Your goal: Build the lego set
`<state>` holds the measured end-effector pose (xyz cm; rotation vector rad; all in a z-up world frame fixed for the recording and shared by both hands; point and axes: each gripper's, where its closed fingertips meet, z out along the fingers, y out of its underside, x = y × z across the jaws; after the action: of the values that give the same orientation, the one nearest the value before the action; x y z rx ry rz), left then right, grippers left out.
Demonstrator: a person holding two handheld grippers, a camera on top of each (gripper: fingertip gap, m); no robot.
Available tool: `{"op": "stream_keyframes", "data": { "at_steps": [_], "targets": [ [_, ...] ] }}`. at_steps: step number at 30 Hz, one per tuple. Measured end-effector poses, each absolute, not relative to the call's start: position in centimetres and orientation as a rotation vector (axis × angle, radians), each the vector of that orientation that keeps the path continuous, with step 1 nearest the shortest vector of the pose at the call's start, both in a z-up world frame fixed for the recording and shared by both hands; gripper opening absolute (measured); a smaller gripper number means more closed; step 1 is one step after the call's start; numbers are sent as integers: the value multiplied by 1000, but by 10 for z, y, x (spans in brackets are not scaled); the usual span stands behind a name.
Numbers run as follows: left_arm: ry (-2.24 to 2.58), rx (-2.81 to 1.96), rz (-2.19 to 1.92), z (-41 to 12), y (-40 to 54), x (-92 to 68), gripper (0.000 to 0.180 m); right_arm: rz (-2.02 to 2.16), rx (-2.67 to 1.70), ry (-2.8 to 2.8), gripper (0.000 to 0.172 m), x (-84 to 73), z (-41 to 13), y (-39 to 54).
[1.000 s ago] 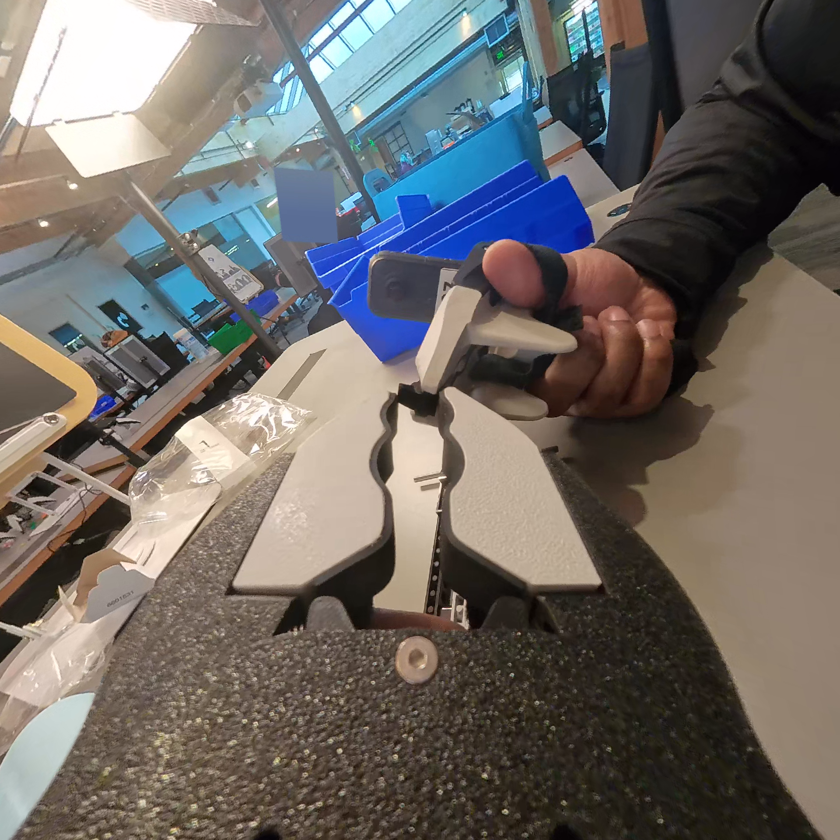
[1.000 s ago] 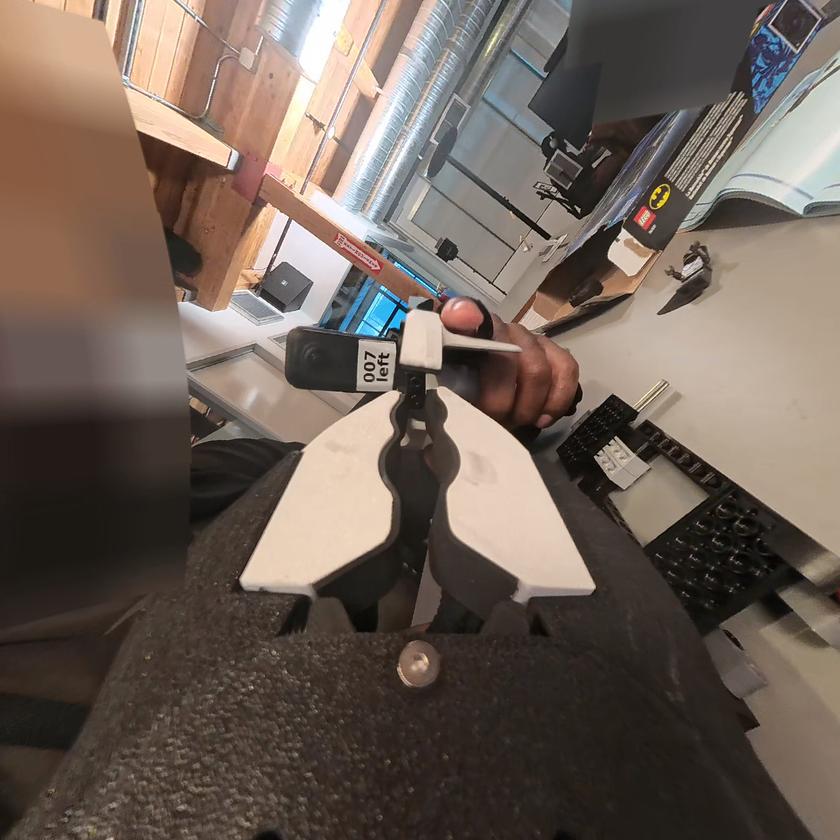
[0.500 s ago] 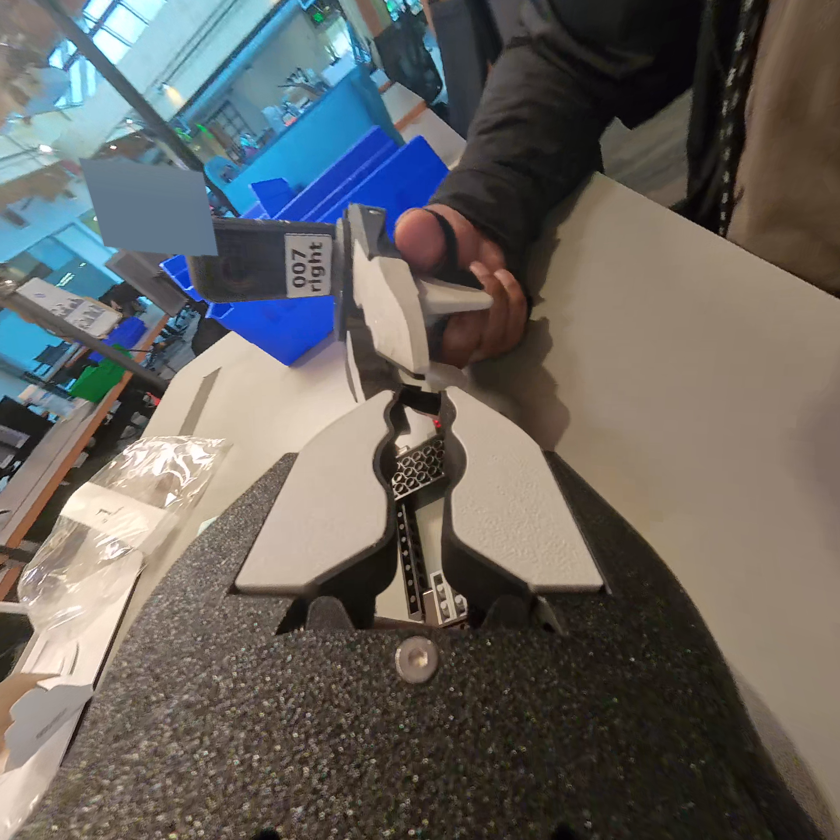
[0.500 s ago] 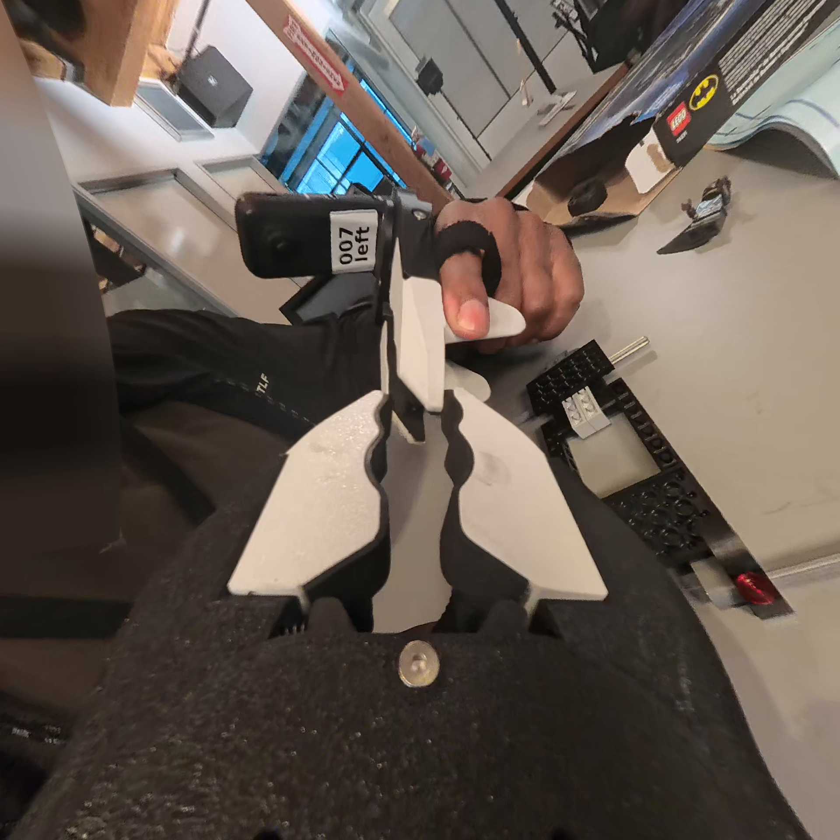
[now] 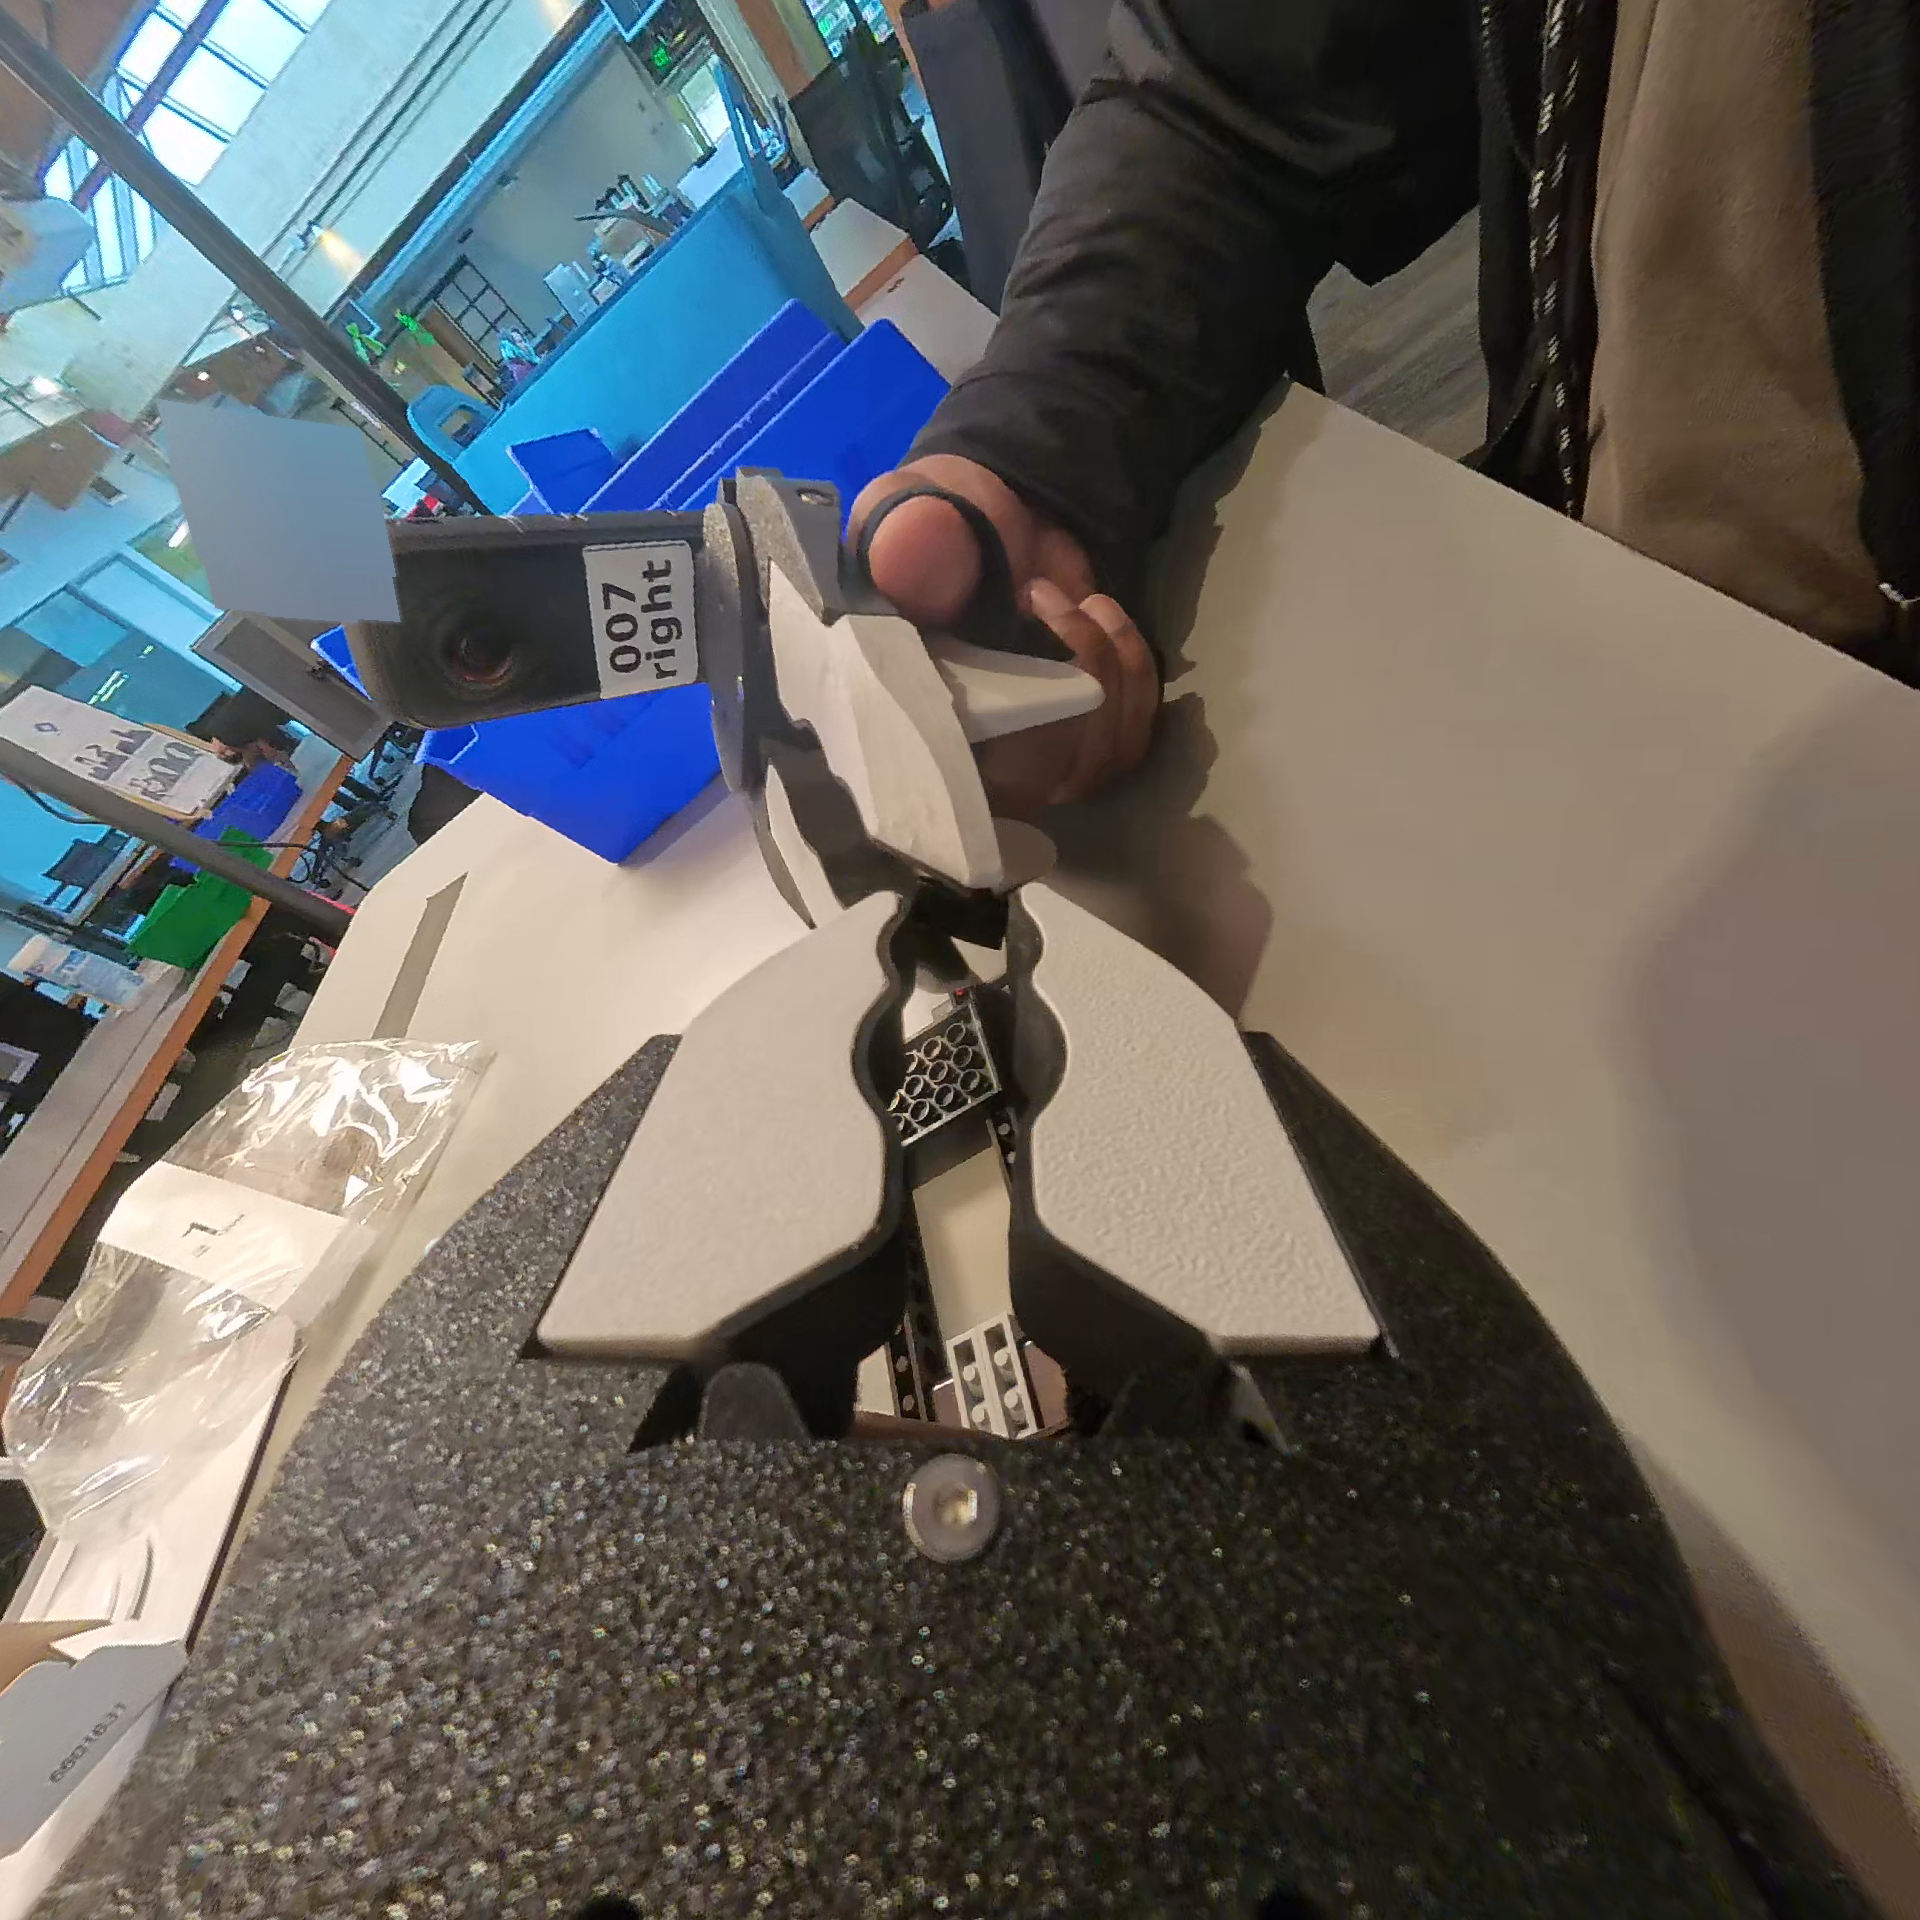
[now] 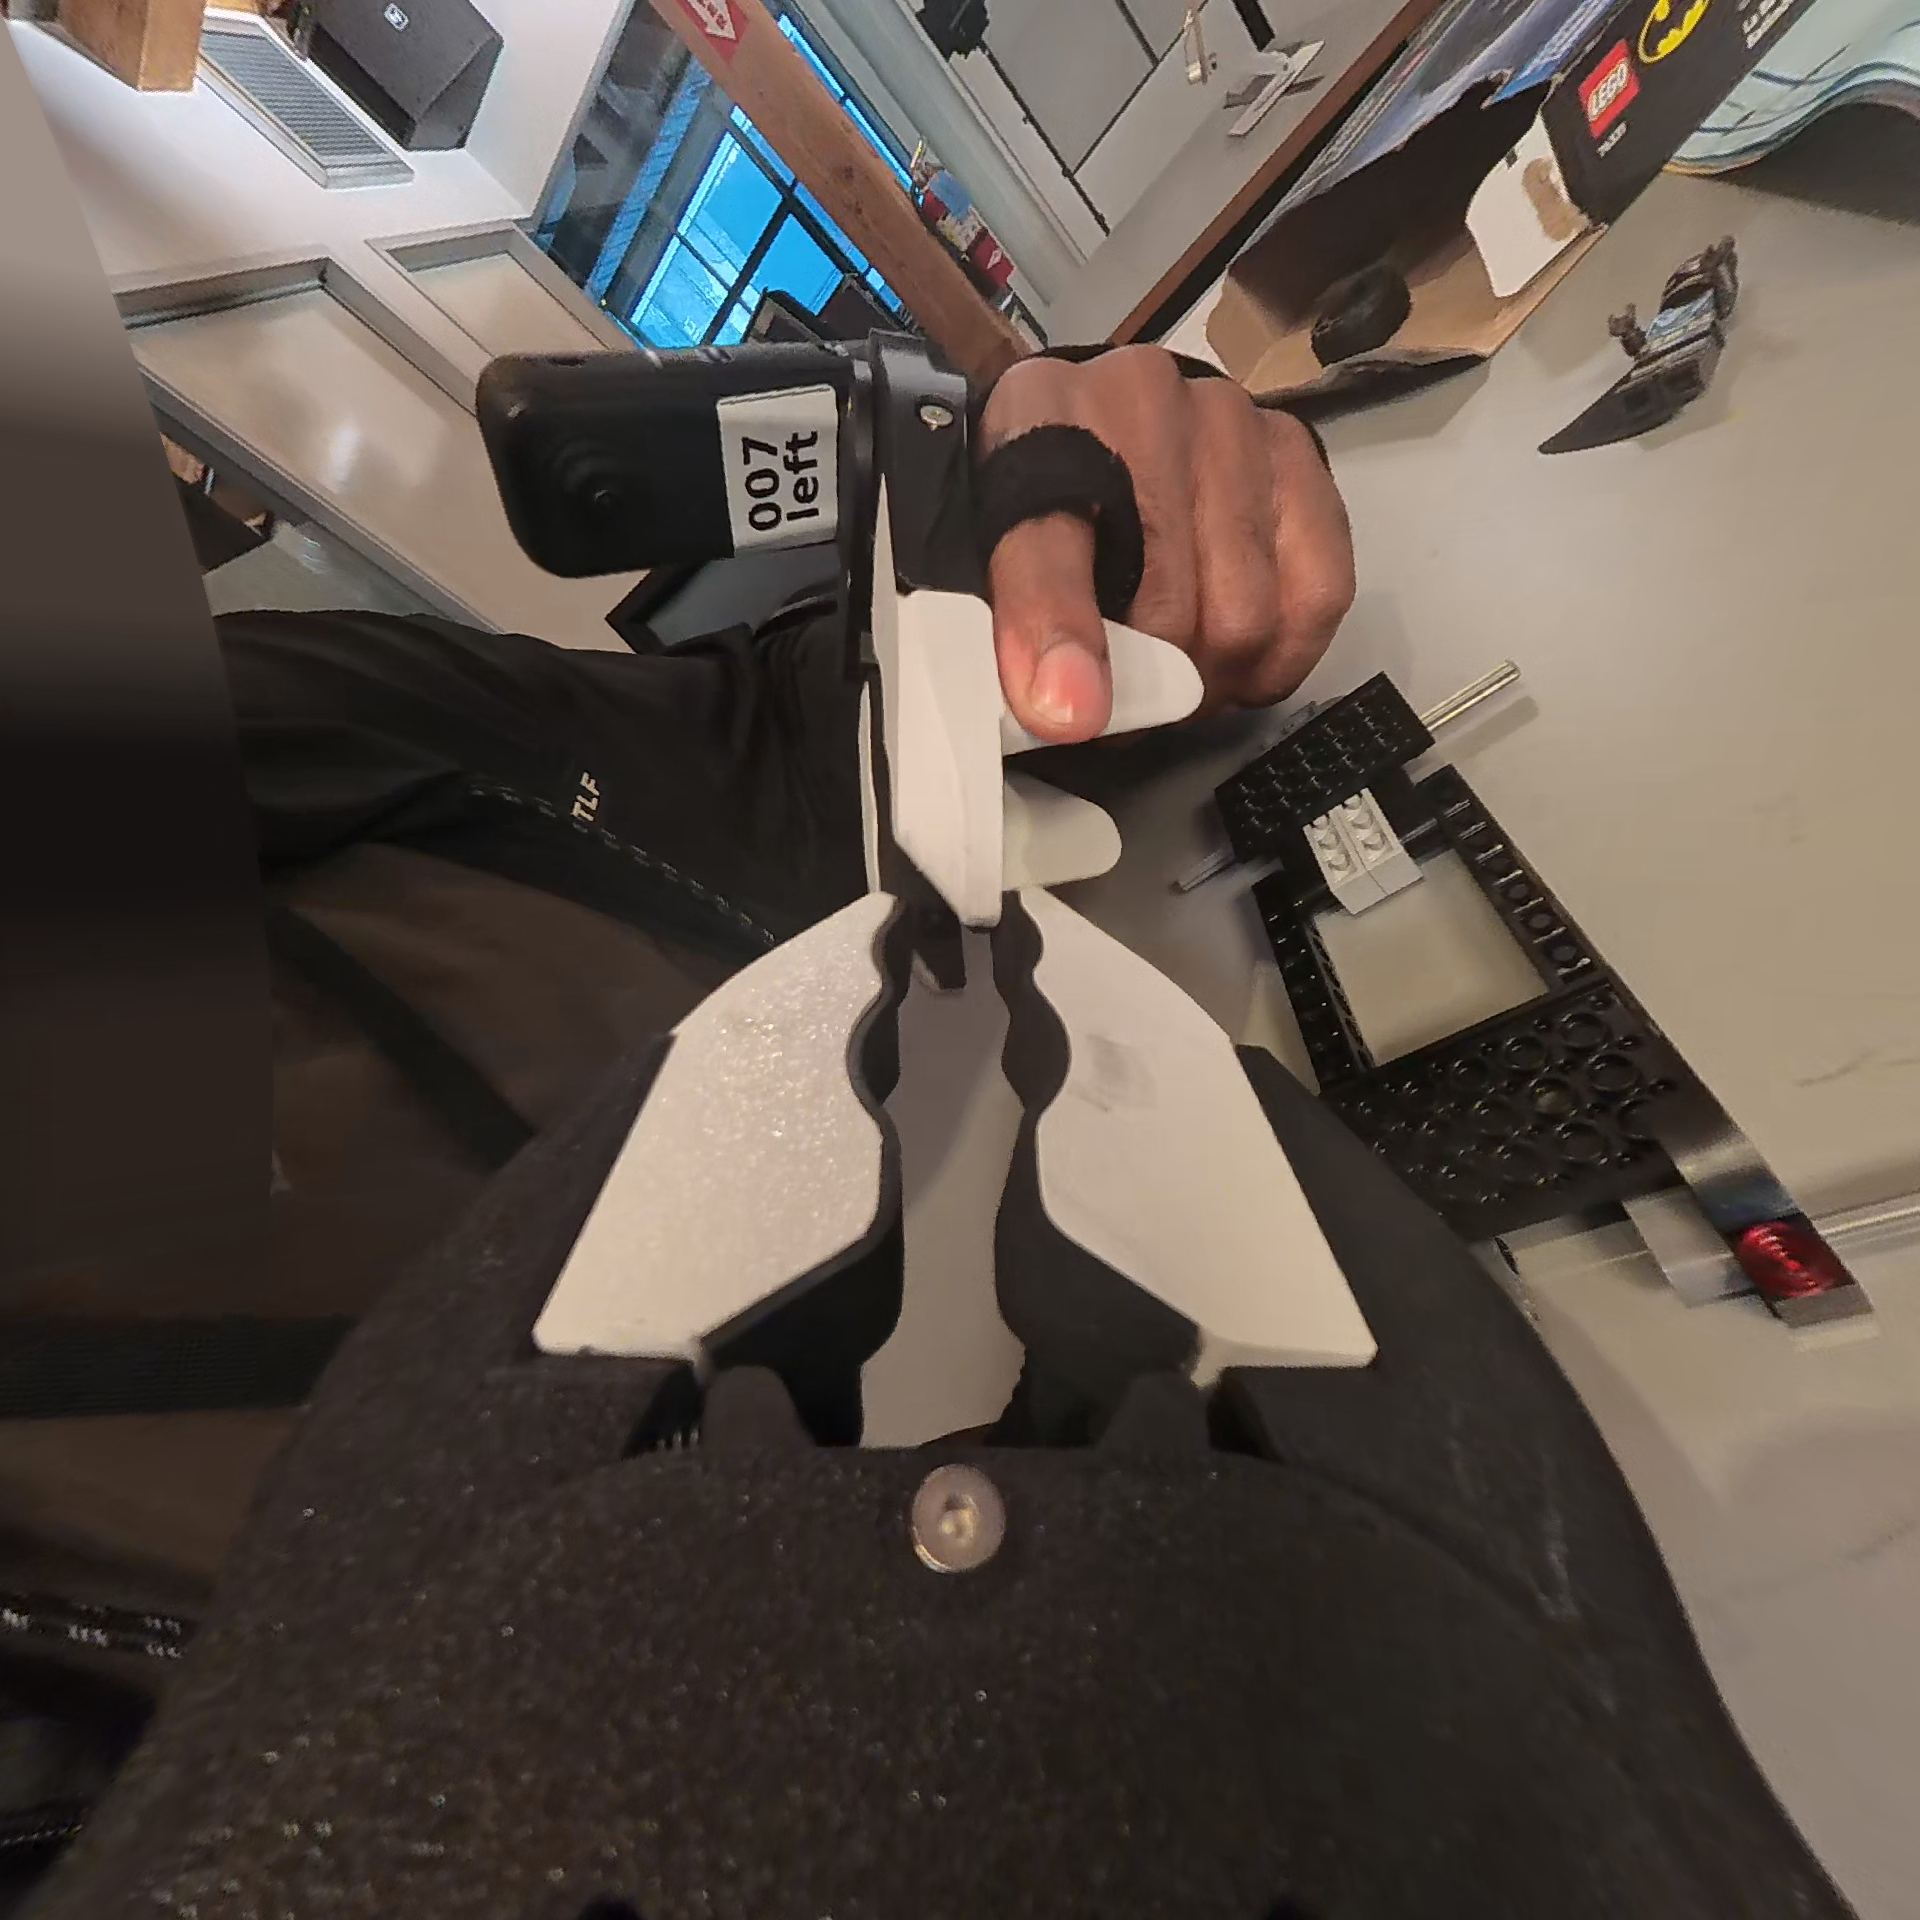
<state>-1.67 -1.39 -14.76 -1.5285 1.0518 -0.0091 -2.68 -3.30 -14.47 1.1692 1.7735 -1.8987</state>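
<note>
My left gripper (image 5: 958,920) is shut on a small black brick piece (image 5: 956,923) pinched at its fingertips, above the grey table (image 5: 1507,935). My right gripper (image 6: 945,940) meets it tip to tip, with its fingers turned crosswise. The same black piece (image 6: 940,961) stands between the right gripper's tips. A sliver of table shows between the piece and the right-hand pad, so that gripper is open around it. A black brick frame (image 6: 1455,1091) carrying two light grey bricks (image 6: 1361,852) lies on the table just right of the grippers. Part of the frame shows between my left fingers (image 5: 945,1081).
Blue bins (image 5: 675,748) stand at the back in the left wrist view, with a clear plastic bag (image 5: 260,1174) to the left. In the right wrist view there are a toy box (image 6: 1621,83), a small figure (image 6: 1683,301), a metal axle (image 6: 1475,691) and a red part (image 6: 1782,1252). A person stands close by. My left and right fingertips are right by each other.
Both grippers tilted down toward the table, still meeting tip to tip. The left kept its hold on the black piece. The right jaws loosened from their tighter grip, then narrowed again around it.
</note>
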Motion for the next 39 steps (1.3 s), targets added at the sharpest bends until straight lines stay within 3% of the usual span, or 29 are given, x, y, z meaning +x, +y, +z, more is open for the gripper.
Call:
{"op": "stream_keyframes", "data": {
  "at_steps": [8, 13, 15, 19, 25, 39],
  "targets": [
    [980, -1531, -44, -143, -13, -16, 17, -1943, 1175, 1754, 13, -28, -142, -31],
    [800, -1576, -144, -135, -8, -21, 39, -2068, 1248, 1751, 9, -37, -135, -19],
    [717, -1602, -151, -133, -6, -28, 40, -2129, 1277, 1748, 9, -41, -131, -11],
    [493, -1649, -238, -125, 1, -42, 37, -2235, 1305, 1717, 9, -47, -124, 0],
    [318, -1661, -429, -120, 5, -46, 16, -2295, 1282, 1707, 8, -46, -119, 1],
    [357, -1644, -485, -118, 2, -33, 8, -2323, 1241, 1697, 8, -42, -115, -3]
  ]
}}
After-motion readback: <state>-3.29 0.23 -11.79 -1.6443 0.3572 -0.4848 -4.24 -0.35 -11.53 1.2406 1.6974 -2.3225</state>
